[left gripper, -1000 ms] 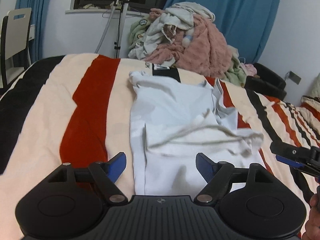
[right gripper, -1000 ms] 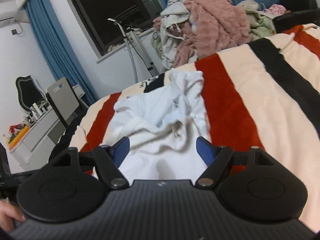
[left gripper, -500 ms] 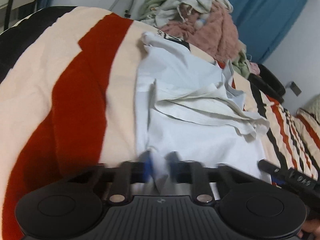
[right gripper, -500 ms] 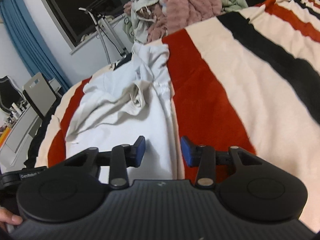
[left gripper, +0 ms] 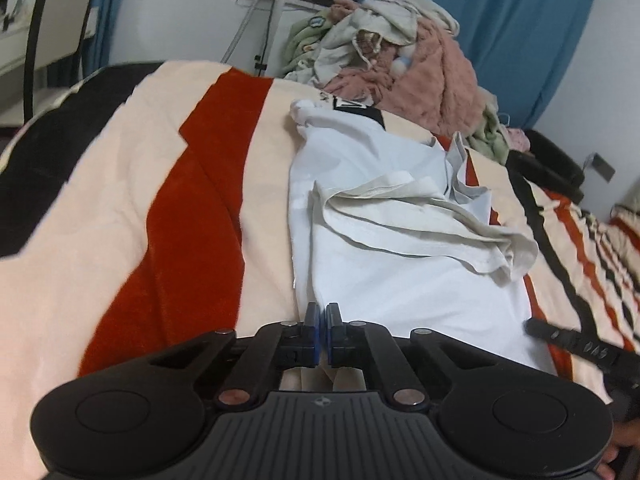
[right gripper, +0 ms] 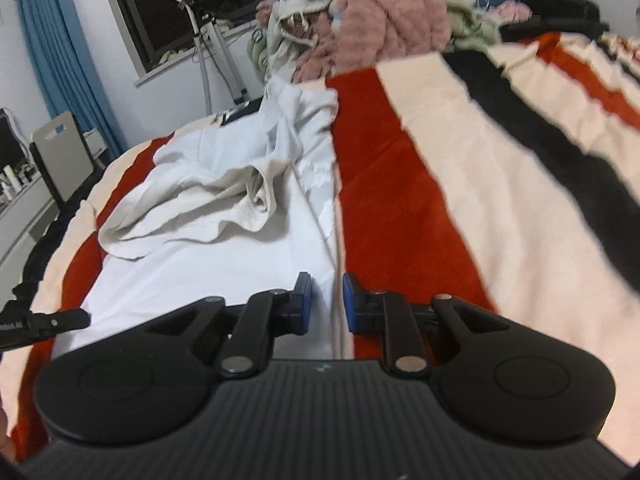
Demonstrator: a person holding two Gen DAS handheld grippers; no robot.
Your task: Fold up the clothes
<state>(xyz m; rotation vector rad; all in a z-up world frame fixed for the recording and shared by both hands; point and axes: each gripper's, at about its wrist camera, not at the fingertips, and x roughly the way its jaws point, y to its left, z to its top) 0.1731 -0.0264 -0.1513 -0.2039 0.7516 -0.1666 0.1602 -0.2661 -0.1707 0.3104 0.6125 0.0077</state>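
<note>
Shirt (left gripper: 400, 280) lies flat on the bed (left gripper: 120, 216), with a sleeve bunched across its middle. Left hand-held gripper (left gripper: 322, 316) is clenched on the near left hem corner. Right hand-held gripper (right gripper: 323, 300) has its jaws part closed around the near right edge (right gripper: 326, 240), with a gap on each side, so it does not grasp yet. I judge the step is taking the near hem at both corners. Next move calls for closing the right one firmly, then carrying the hem evenly toward the far collar.
</note>
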